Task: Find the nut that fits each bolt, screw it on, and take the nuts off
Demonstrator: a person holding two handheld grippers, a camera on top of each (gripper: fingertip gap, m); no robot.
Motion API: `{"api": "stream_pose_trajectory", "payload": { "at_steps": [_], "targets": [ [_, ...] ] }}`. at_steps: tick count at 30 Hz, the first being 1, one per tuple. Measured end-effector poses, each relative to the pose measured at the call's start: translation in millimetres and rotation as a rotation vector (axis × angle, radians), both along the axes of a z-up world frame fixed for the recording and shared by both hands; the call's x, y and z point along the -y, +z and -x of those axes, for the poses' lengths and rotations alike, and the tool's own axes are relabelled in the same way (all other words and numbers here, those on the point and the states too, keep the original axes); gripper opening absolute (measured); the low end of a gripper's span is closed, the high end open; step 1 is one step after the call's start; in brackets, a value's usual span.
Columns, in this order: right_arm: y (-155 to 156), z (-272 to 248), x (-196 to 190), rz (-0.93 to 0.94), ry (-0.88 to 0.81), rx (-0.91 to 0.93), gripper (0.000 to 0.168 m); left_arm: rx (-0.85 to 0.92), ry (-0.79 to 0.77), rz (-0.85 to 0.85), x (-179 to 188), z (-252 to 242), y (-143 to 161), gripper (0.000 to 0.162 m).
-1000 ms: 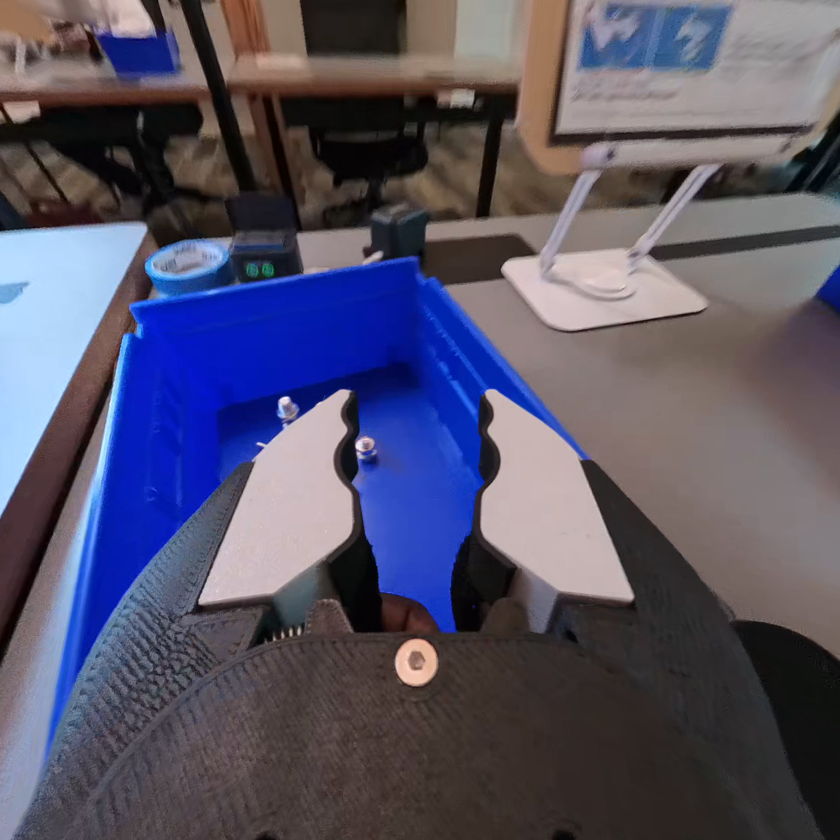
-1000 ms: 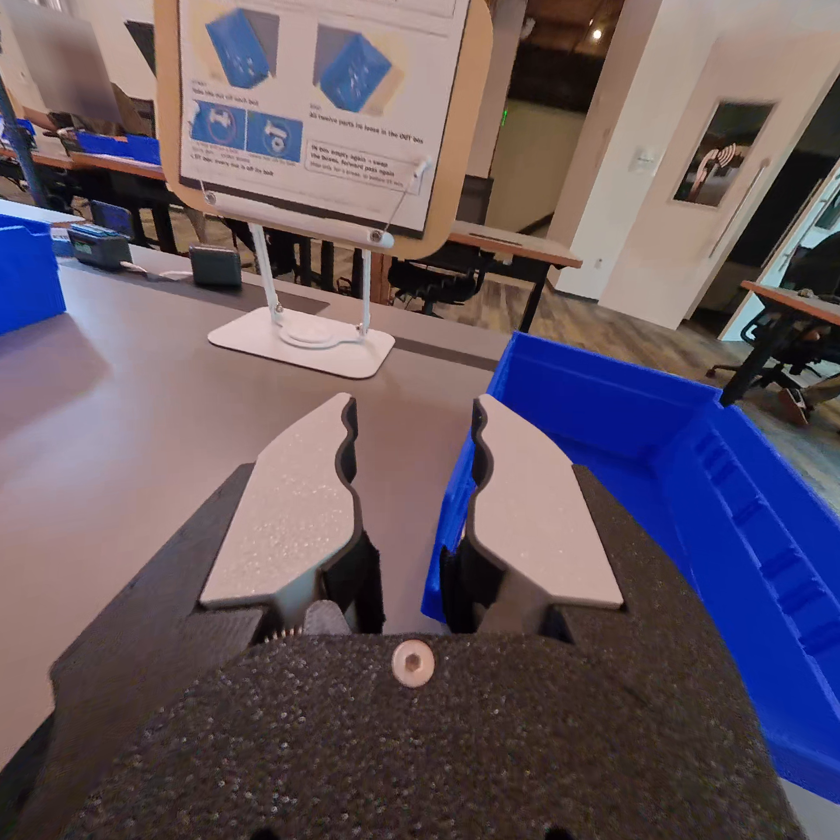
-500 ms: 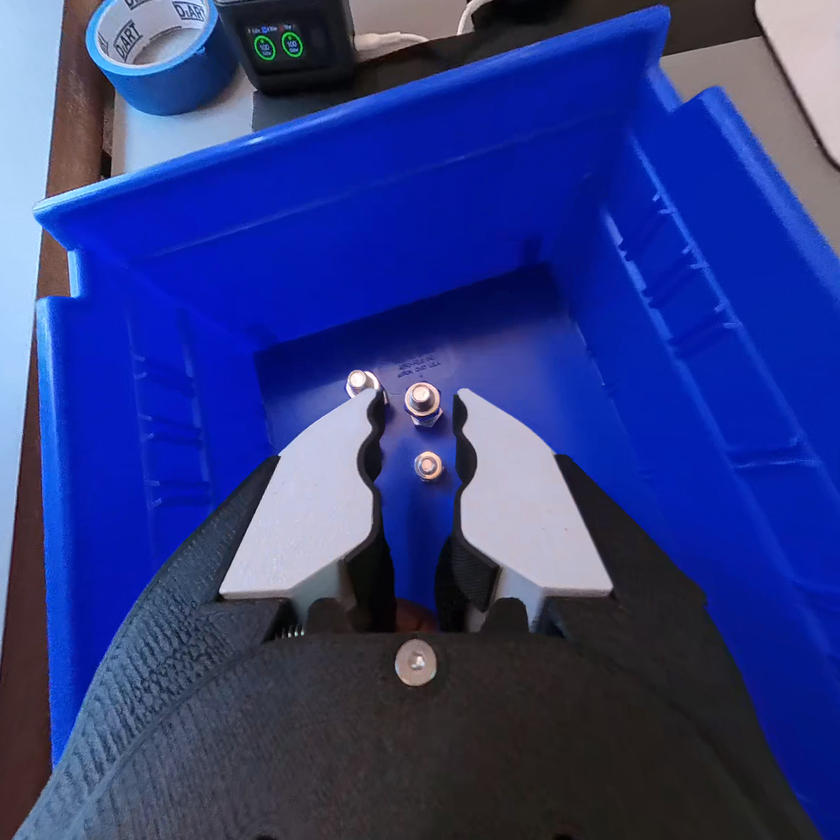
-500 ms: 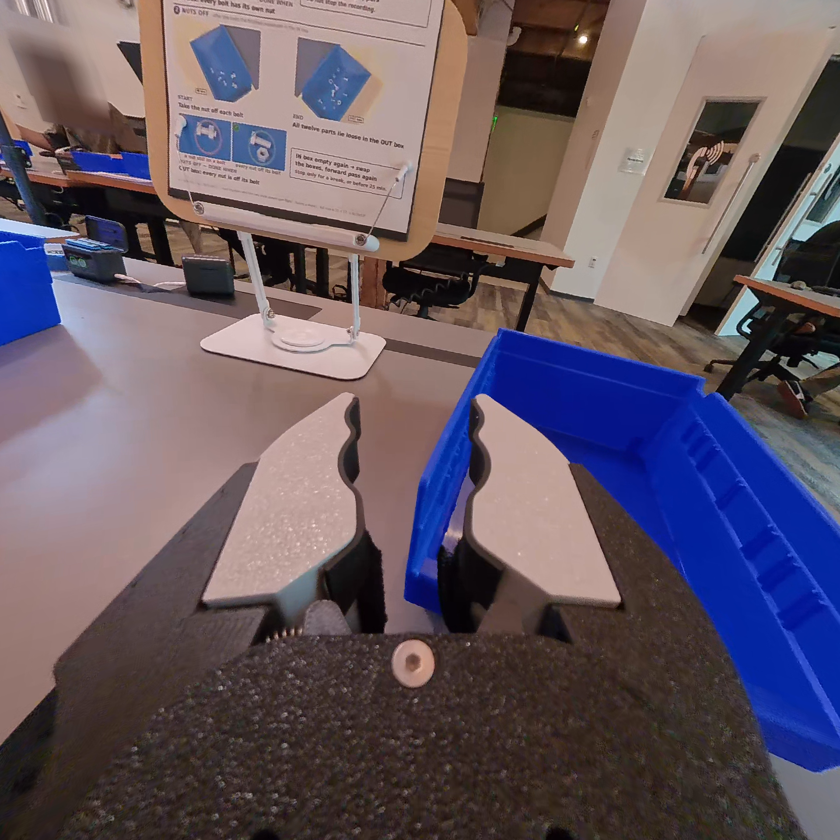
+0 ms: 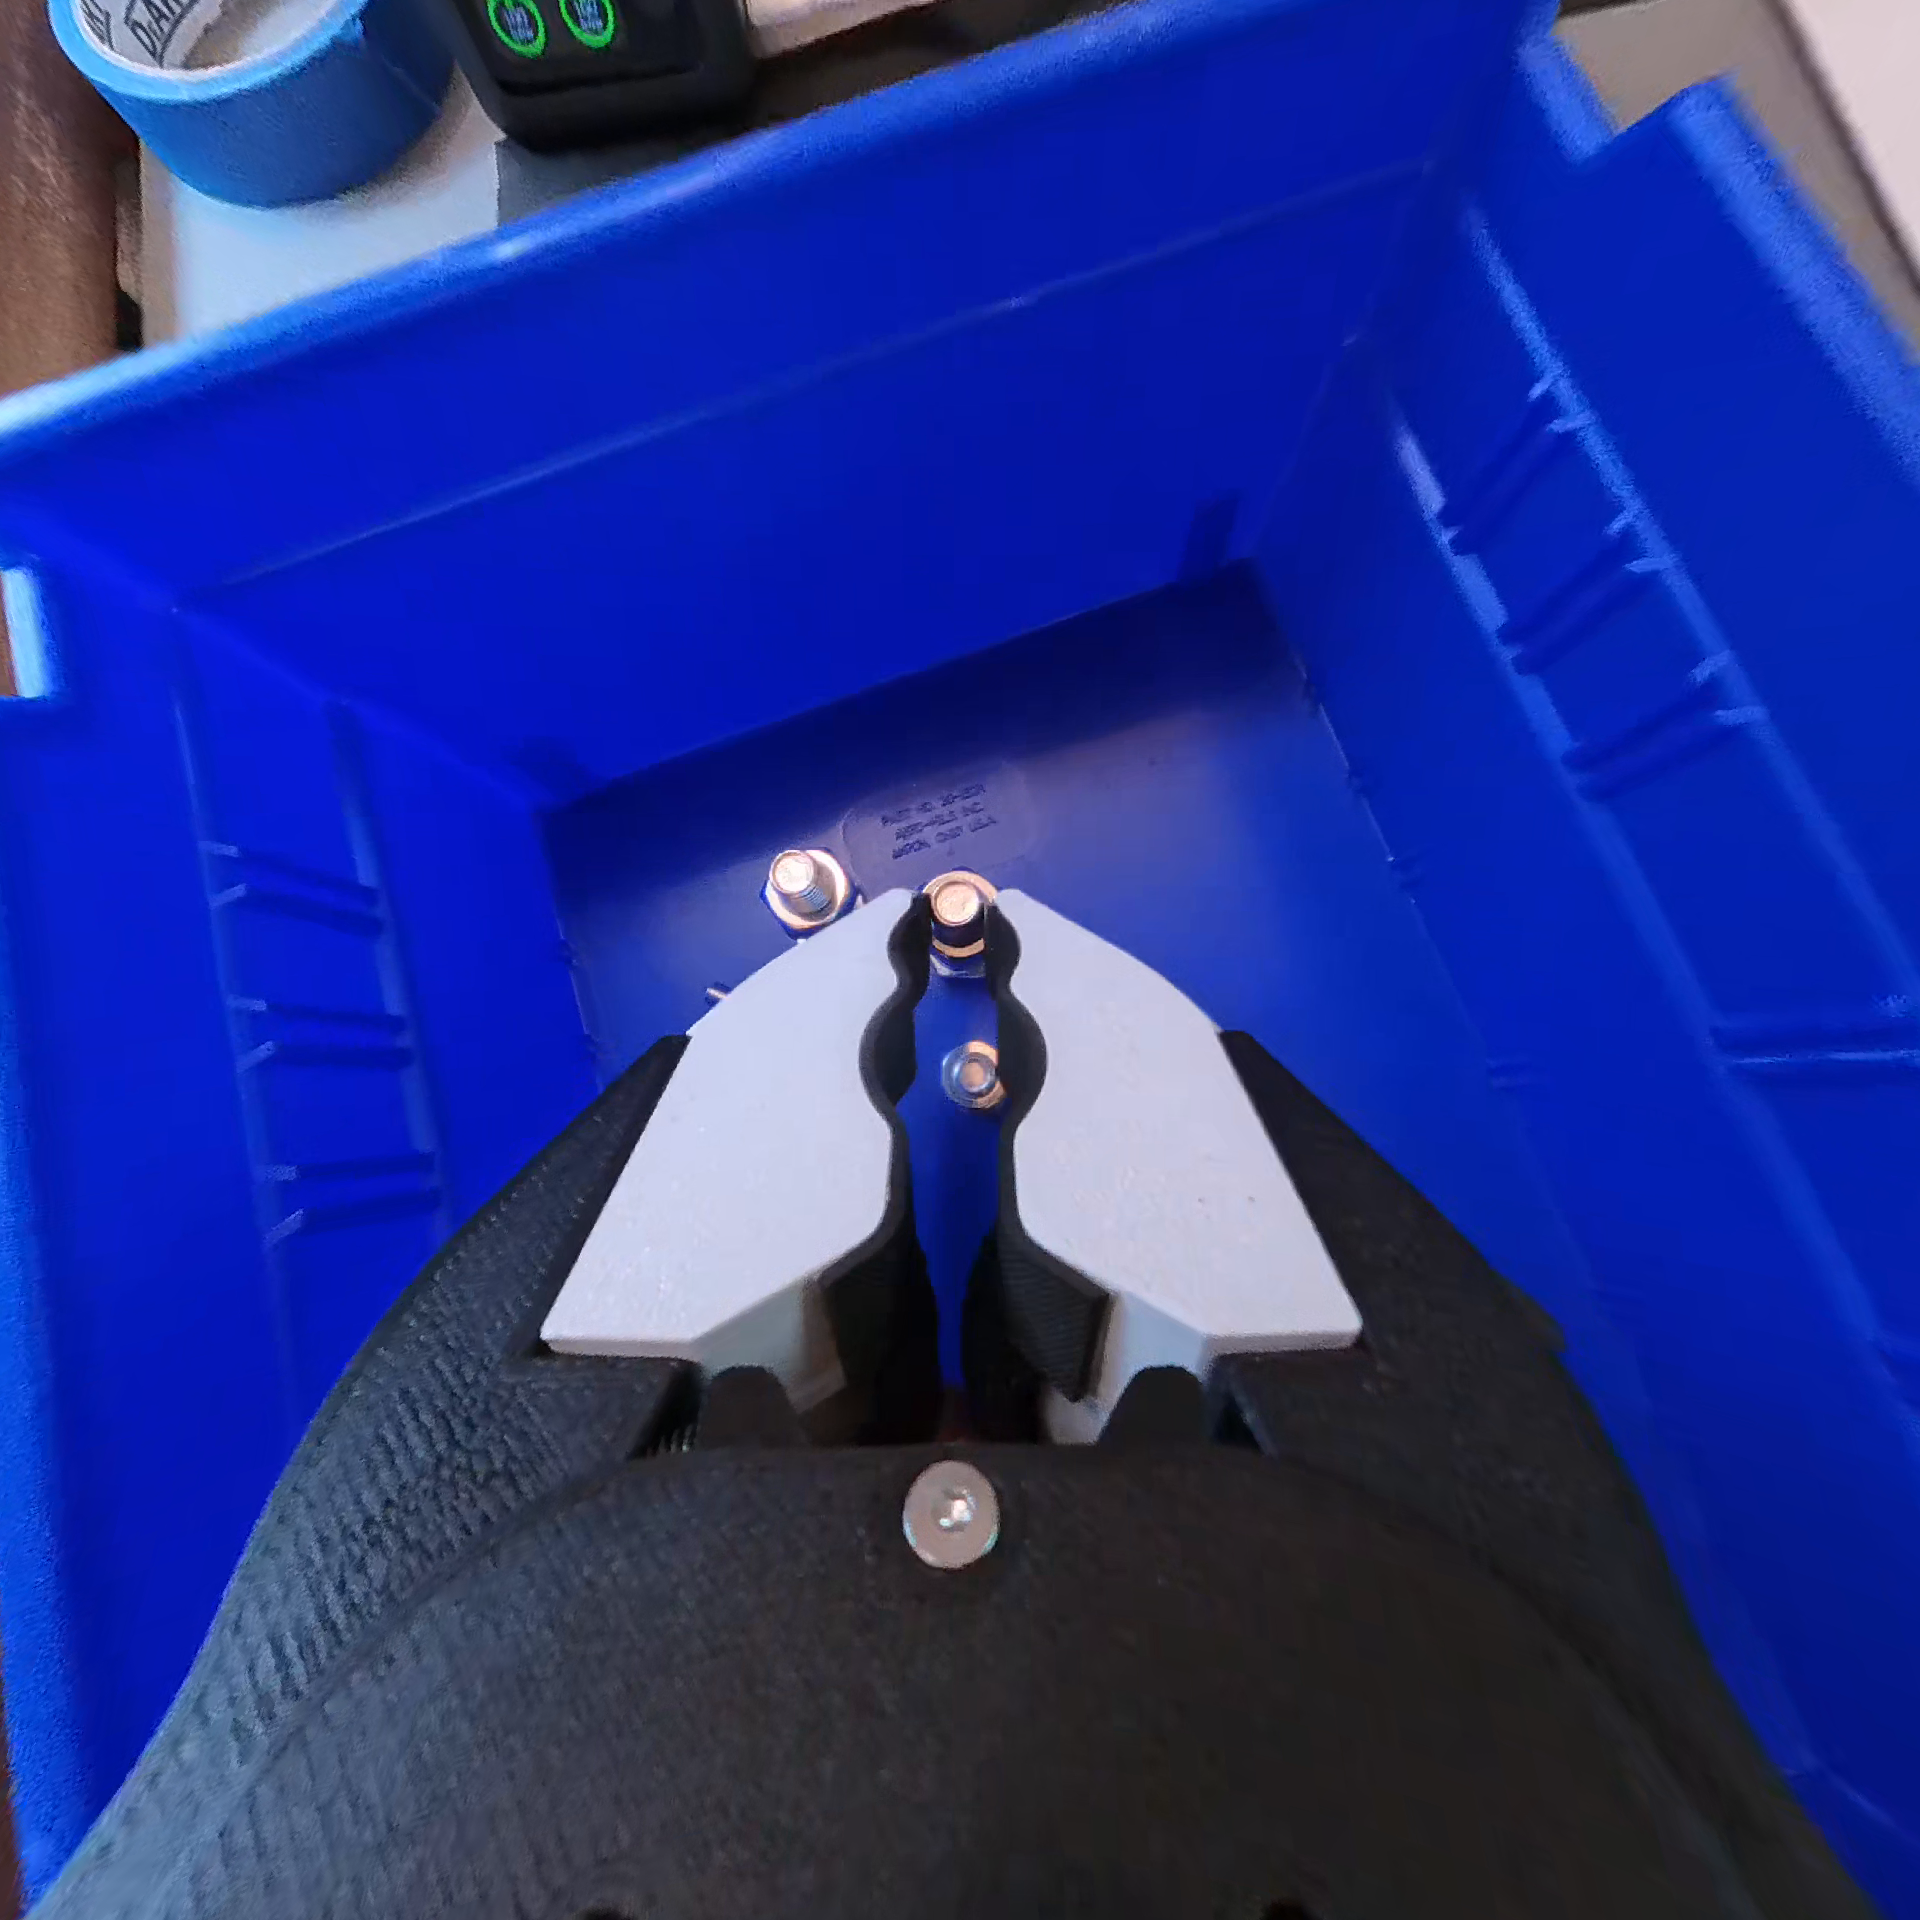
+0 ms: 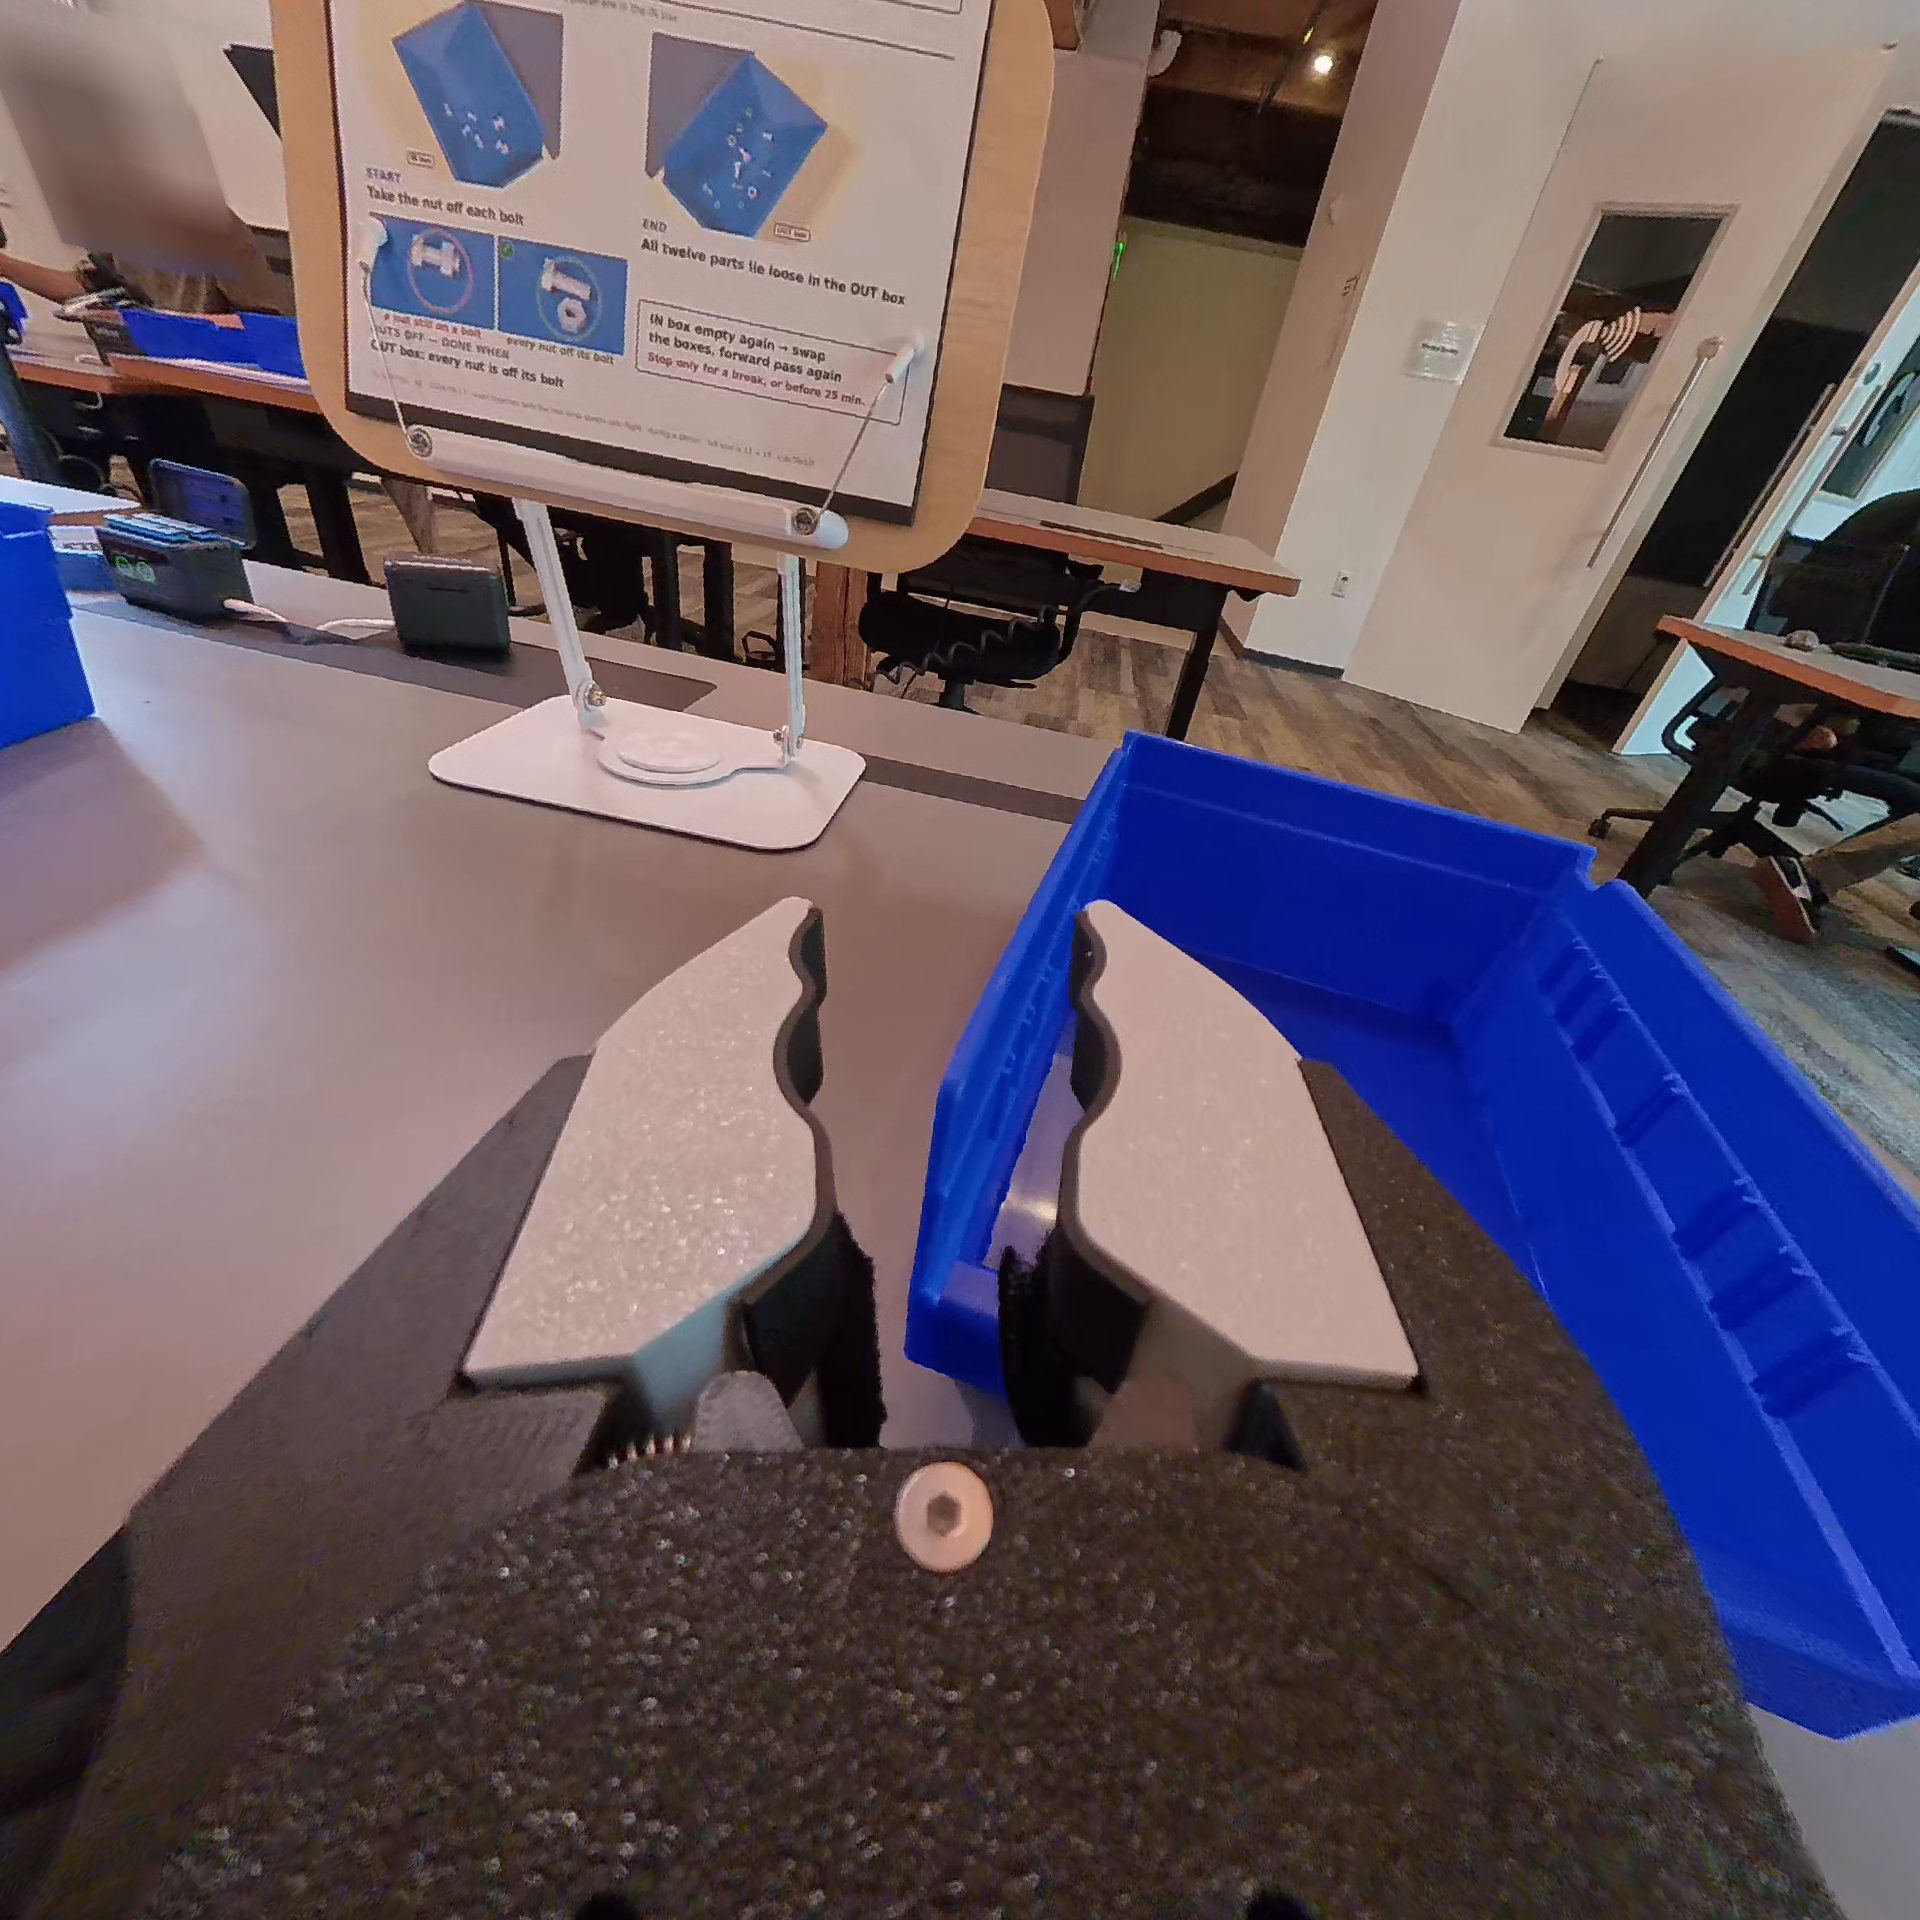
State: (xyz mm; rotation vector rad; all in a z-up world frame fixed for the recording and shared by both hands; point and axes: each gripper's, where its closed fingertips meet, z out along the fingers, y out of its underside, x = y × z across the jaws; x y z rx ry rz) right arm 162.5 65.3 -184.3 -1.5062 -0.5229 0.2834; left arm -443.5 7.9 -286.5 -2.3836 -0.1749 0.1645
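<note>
Left hand-held gripper (image 5: pixel 958 920): black textured body, pale grey fingers, reaching down into a deep blue plastic bin (image 5: pixel 831 436); fingers drawn narrow, their tips closed on the threaded shaft of an upright silver bolt with a nut on it (image 5: pixel 956 914) at 12 o'clock of the fingers. One small silver bolt-and-nut piece (image 5: pixel 971 1075) stands on the bin floor in the gap between the two fingers, nearer the body; whether it touches them cannot be told. A third silver bolt with nut (image 5: pixel 802 894) stands at 11 o'clock, just beside the left fingertip. Beyond the bin's far wall, on the counter: a roll of blue tape (image 5: pixel 239 104) at 10 o'clock and a black device with two green rings (image 5: pixel 603 62) at 11 o'clock.

Right hand-held gripper (image 6: pixel 945 935): same build, fingers spread wide, holding nothing, hovering over a grey counter (image 6: pixel 312 987). Its right finger overlaps the near left wall of a second blue plastic bin (image 6: pixel 1351 904), which lies from 1 to 3 o'clock; its visible interior shows no parts. Farther at 11 o'clock, a white stand (image 6: pixel 655 769) carries a wooden-backed instruction sheet (image 6: pixel 665 229). At 10 o'clock, a small dark box (image 6: pixel 447 618) and a dark device with green lights (image 6: pixel 166 566). At 9 o'clock, the corner of another blue bin (image 6: pixel 36 644).
</note>
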Motion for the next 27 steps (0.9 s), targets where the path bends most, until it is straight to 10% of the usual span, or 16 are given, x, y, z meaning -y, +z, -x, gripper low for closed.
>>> {"api": "stream_pose_trajectory", "payload": {
  "at_steps": [16,27],
  "targets": [
    [-3.7,25.8,9.9,0.012,0.098,0.049,0.043,0.007,-0.539,-0.245,30.1,-185.3,119.6,0.010],
    [-7.6,45.8,18.4,0.007,0.170,0.088,0.043,0.006,-0.951,-0.093,51.8,-363.6,28.5,0.010]
  ]
}}
